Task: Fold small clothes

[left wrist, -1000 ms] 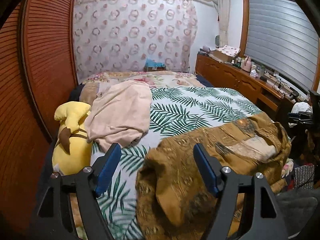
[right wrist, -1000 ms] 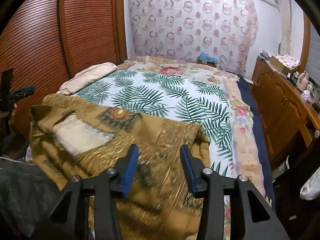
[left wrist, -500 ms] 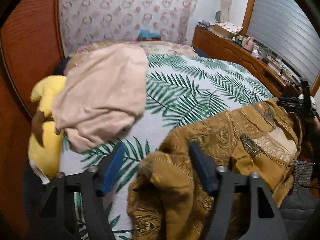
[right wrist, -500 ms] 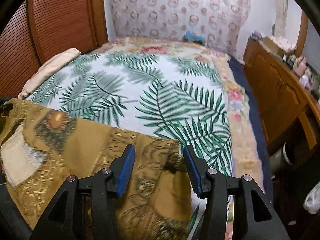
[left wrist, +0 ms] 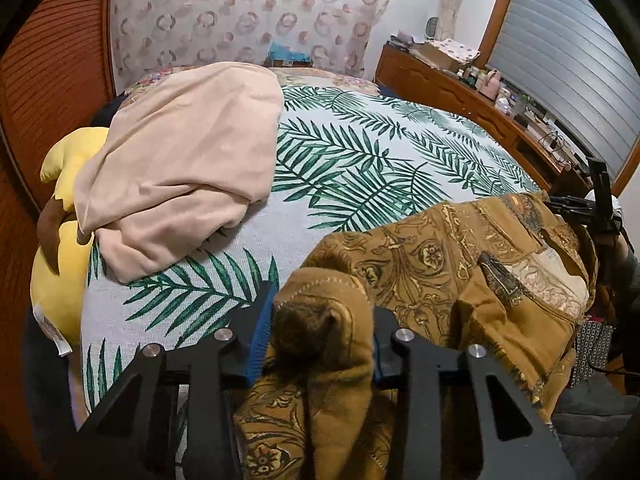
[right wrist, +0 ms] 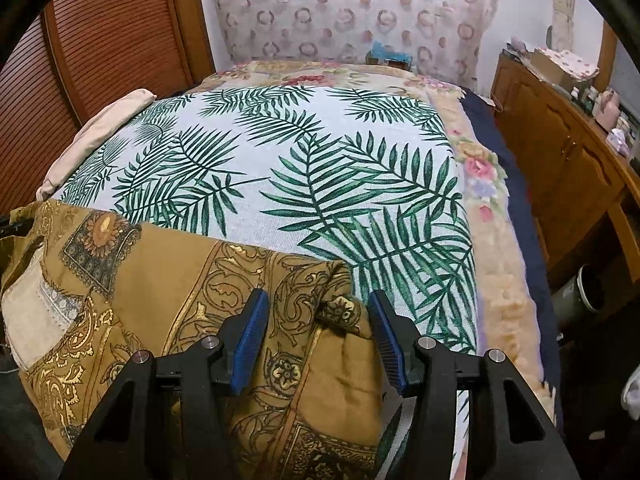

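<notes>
A mustard-brown patterned garment [left wrist: 460,272] lies spread across the near edge of the bed, seen also in the right wrist view [right wrist: 160,272]. My left gripper [left wrist: 320,332] is closing on its bunched left corner. The fold fills the gap and touches both blue pads. My right gripper [right wrist: 316,328] stands open over the garment's right corner. A small puckered fold sits between its fingers, and the pads are clear of the cloth. The right gripper [left wrist: 596,200] also shows at the far right of the left wrist view.
The palm-leaf bedspread [left wrist: 380,160] stretches away behind the garment. A beige blanket [left wrist: 180,160] and a yellow plush toy [left wrist: 60,264] lie at the bed's left side. A wooden sideboard [right wrist: 560,152] with clutter runs along the right. Slatted wardrobe doors [right wrist: 100,40] stand on the left.
Both grippers have dropped toward the garment's near corners. The left jaws have narrowed around the bunched corner. The right jaws have stayed about as wide.
</notes>
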